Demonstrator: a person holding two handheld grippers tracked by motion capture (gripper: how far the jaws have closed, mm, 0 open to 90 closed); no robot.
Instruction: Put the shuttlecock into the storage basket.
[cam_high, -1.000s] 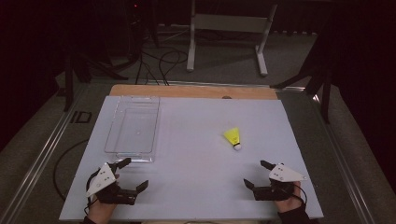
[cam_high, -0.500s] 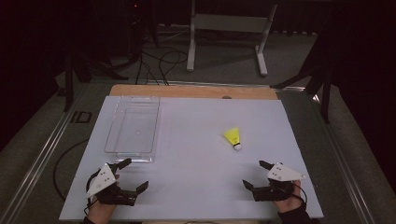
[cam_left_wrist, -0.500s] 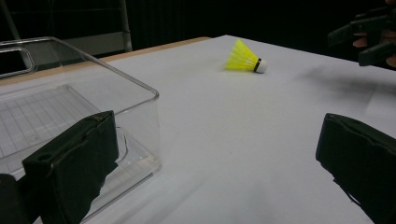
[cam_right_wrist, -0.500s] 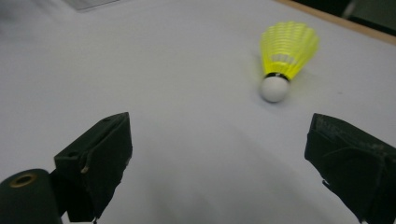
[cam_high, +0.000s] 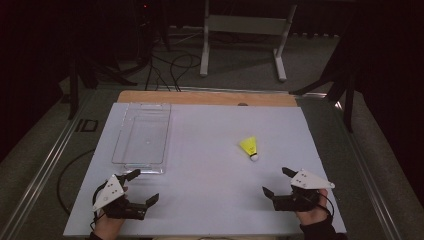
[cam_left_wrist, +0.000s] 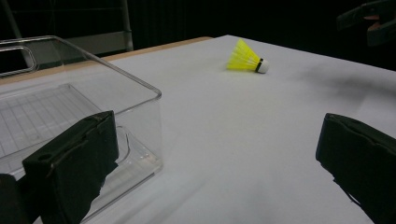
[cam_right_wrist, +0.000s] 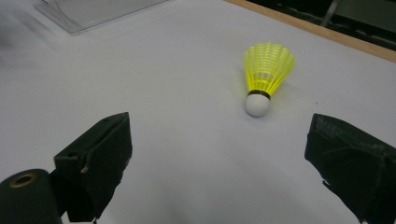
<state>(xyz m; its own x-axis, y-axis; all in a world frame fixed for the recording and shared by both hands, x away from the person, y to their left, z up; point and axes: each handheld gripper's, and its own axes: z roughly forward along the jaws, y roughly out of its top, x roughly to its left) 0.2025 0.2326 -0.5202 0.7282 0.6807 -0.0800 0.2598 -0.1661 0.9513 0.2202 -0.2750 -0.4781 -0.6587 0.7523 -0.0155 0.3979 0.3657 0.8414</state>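
Observation:
A yellow shuttlecock (cam_high: 249, 147) with a white cork tip lies on its side on the white table (cam_high: 210, 150), right of centre. It shows close ahead in the right gripper view (cam_right_wrist: 265, 74) and far off in the left gripper view (cam_left_wrist: 246, 58). My right gripper (cam_high: 275, 182) rests open at the front right, a short way from the shuttlecock. At the front left my left gripper (cam_high: 143, 186) is open and holds nothing, just in front of a clear plastic box (cam_high: 143, 137), whose near corner (cam_left_wrist: 140, 116) sits beside its left jaw.
The clear box is empty and stands on the left half of the table. A wooden strip (cam_high: 205, 98) runs along the far edge. Beyond it are a metal stand (cam_high: 245, 25) and cables (cam_high: 170, 65) on the dark floor.
The right gripper has edged slightly forward and left. The left gripper, shuttlecock and box have not moved.

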